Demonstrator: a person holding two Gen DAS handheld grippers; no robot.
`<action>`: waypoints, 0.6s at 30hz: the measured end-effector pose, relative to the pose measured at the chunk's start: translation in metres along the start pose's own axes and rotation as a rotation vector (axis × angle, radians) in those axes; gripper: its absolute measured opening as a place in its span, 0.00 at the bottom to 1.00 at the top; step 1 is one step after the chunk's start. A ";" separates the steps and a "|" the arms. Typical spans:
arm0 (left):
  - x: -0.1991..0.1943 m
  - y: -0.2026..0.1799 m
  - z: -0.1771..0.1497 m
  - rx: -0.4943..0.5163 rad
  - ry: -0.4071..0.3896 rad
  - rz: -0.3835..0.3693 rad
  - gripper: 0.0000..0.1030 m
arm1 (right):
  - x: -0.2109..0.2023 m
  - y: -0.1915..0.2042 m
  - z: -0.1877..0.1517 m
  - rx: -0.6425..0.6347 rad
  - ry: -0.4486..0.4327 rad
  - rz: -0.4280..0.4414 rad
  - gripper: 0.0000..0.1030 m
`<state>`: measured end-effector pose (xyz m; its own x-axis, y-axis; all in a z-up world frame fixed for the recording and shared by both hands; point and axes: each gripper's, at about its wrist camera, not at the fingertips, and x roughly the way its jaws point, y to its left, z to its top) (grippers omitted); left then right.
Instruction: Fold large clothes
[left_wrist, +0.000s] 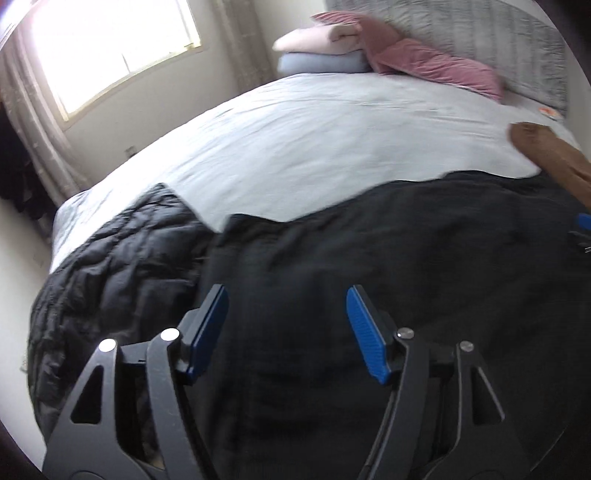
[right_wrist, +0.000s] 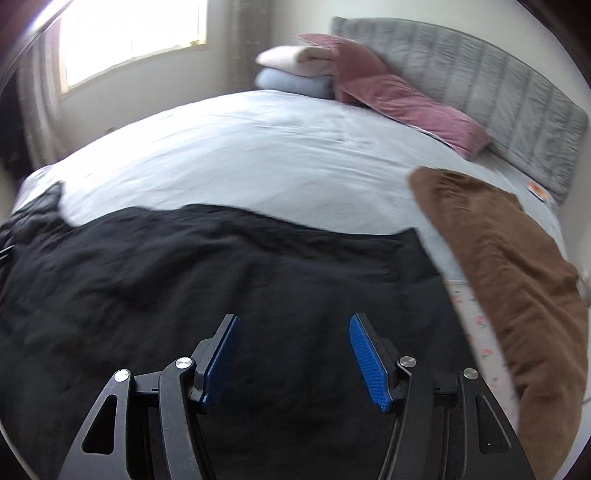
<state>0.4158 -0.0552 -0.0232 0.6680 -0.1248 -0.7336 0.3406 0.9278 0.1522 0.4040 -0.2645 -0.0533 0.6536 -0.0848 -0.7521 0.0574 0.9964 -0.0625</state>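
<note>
A large black garment (left_wrist: 388, 251) lies spread over the near part of the bed; it also fills the lower half of the right wrist view (right_wrist: 221, 277). My left gripper (left_wrist: 286, 299) is open and empty, above the garment's left part. My right gripper (right_wrist: 293, 325) is open and empty, above the garment's right part. Its blue pad shows at the right edge of the left wrist view (left_wrist: 583, 221).
A black quilted jacket (left_wrist: 122, 266) lies at the bed's left edge. A brown garment (right_wrist: 509, 280) lies on the right. The white bed sheet (right_wrist: 258, 155) lies beyond. Folded pink and blue pillows (right_wrist: 295, 70), a pink blanket (right_wrist: 406, 103) and a grey headboard (right_wrist: 498, 96) are at the far end.
</note>
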 end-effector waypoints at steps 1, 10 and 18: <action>-0.011 -0.011 -0.009 0.007 -0.006 -0.042 0.67 | -0.006 0.022 -0.008 -0.026 -0.009 0.037 0.61; 0.008 0.046 -0.105 -0.054 0.090 0.017 0.69 | -0.010 -0.019 -0.087 0.073 0.081 -0.020 0.65; -0.040 0.164 -0.135 -0.348 0.157 -0.006 0.79 | -0.078 -0.144 -0.130 0.384 0.062 -0.124 0.77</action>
<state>0.3554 0.1496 -0.0581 0.5479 -0.1006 -0.8305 0.0811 0.9944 -0.0670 0.2471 -0.4010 -0.0711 0.5783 -0.1923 -0.7928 0.4182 0.9043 0.0857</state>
